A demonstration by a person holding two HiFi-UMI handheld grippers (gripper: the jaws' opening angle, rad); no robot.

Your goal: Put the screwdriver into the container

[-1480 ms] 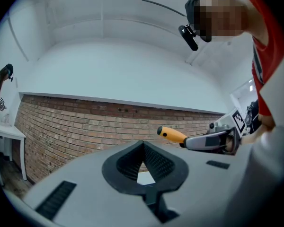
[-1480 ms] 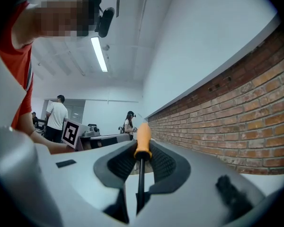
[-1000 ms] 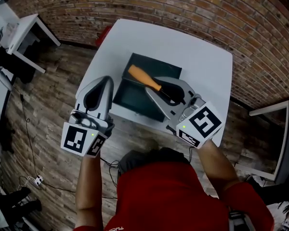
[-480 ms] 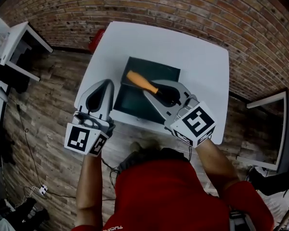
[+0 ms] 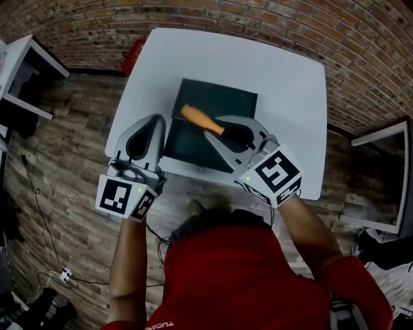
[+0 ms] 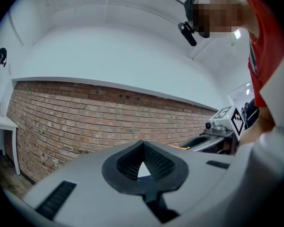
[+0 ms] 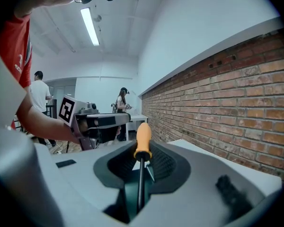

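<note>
**Fingers hold their pinch with the screwdriver over the container**

Fingers (image 7: 161,163) of the right gripper (image 5: 228,130) are clamped on the dark shaft of the screwdriver (image 5: 202,119). Its orange handle sticks out past the tips toward ten o'clock. The left gripper (image 5: 150,124) has its fingers (image 6: 128,162) pressed together at the tips with nothing between them. It waits just beside the container's eight o'clock corner. Whether it touches the wall there I cannot tell.

Very little has changed over the last second. The right fingers have not loosened, and the handle is still above the open middle of the container (image 5: 220,98), where it was a second ago. The right gripper still reaches in from the container's five o'clock side. Most of the apparent shift looks like the head camera moving, not the tools. The left gripper has stayed where it was.

For the task, this reads as the carry being finished and the release not yet begun. Whether the handle already rests on the container's floor or hangs a little above it cannot be judged from these views. The next move would likely be a short lowering and then spreading the right fingers so the screwdriver settles inside.

Farther out, the container sits on the near half of the white bench (image 5: 275,67). A brick wall (image 5: 261,12) runs across at twelve o'clock.
</note>
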